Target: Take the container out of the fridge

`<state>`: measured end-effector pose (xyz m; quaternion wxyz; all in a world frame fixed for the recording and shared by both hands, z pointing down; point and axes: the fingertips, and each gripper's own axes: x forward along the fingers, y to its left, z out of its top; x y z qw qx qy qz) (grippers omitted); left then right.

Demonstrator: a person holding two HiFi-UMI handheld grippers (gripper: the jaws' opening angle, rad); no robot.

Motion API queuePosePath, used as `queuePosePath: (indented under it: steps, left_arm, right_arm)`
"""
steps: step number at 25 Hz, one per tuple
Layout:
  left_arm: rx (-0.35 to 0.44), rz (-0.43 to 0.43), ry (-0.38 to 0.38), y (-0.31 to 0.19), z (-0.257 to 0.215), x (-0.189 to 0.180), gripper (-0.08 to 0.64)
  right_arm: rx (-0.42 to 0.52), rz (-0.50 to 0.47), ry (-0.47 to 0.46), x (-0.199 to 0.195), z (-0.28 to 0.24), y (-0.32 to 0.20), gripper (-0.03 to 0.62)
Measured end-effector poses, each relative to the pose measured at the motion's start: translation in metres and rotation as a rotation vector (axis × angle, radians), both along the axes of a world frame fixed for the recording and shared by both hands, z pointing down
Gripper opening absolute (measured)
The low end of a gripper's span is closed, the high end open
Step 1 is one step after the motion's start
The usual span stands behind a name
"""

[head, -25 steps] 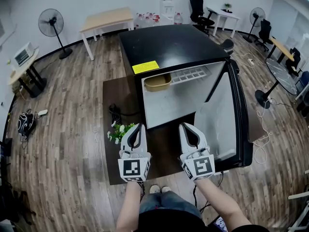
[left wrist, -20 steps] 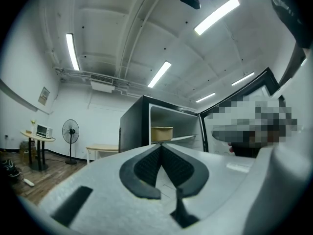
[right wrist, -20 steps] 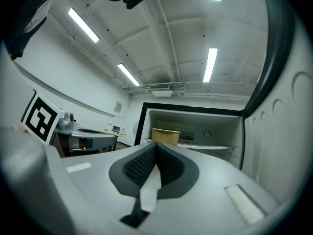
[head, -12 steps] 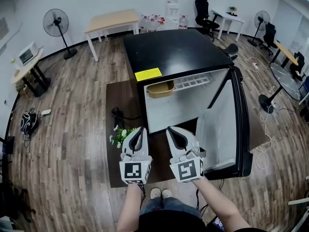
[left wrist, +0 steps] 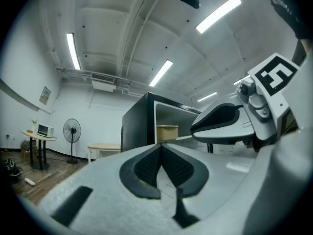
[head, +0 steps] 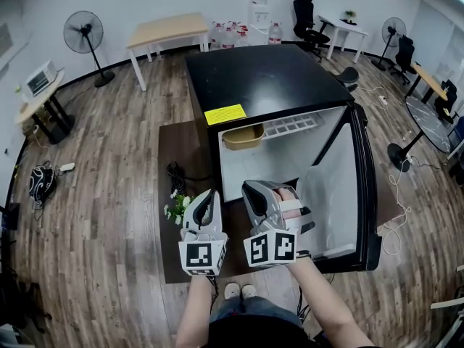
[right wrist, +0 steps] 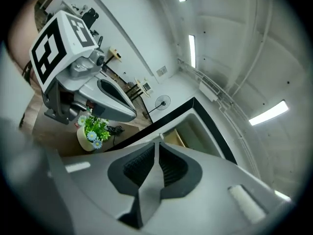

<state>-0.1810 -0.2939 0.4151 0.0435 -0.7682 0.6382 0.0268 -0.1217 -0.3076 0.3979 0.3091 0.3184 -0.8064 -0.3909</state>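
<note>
A tan container (head: pixel 243 136) sits on the top shelf of the black fridge (head: pixel 268 75), whose door (head: pixel 341 187) hangs open to the right. The container also shows in the left gripper view (left wrist: pixel 167 132) and the right gripper view (right wrist: pixel 172 137). Both grippers hover side by side in front of the fridge, short of its opening. My left gripper (head: pixel 205 200) (left wrist: pixel 160 147) is shut and empty. My right gripper (head: pixel 255 193) (right wrist: pixel 157 145) is rolled onto its side. Its jaws have just been opening: a thin slit parts the pads, nothing between them.
A small pot of flowers (head: pixel 177 203) stands on the brown mat (head: pixel 177 151) left of the fridge, beside a coil of cable (head: pixel 174 172). A white ice tray (head: pixel 290 125) lies next to the container. Tables, fans and chairs ring the room.
My right gripper has shifted left toward the left gripper and rolled over onto its side. The left gripper has stayed put.
</note>
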Motion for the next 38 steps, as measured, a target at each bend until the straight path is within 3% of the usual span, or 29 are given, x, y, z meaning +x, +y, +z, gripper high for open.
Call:
queuePosePath:
  steps: [4,9,17,21,28,38]
  left_arm:
    - [-0.001,0.004,0.002,-0.004,0.0,-0.001,0.005]
    - [-0.004,0.019,0.005,-0.011,0.0,-0.001,0.005]
    - [-0.015,0.027,0.011,-0.02,0.006,-0.002,0.005]
    - [-0.019,0.025,0.013,-0.023,0.009,-0.004,0.005]
    - [-0.028,0.013,0.013,-0.023,0.013,-0.012,0.005]
    - [-0.039,0.013,0.015,-0.024,0.017,-0.012,0.005]
  right_arm:
    - [0.004,0.032,0.104,0.0,0.0,-0.016,0.053]
    - [-0.026,0.069,0.148,0.001,-0.007,-0.037,0.114]
    - [-0.036,0.048,0.338,-0.007,-0.004,-0.063,0.194]
    - [-0.023,0.049,0.376,-0.013,-0.005,-0.076,0.227]
    - [-0.021,0.073,0.404,-0.016,-0.005,-0.098,0.232]
    - [-0.052,0.029,0.491,-0.022,0.005,-0.111,0.233]
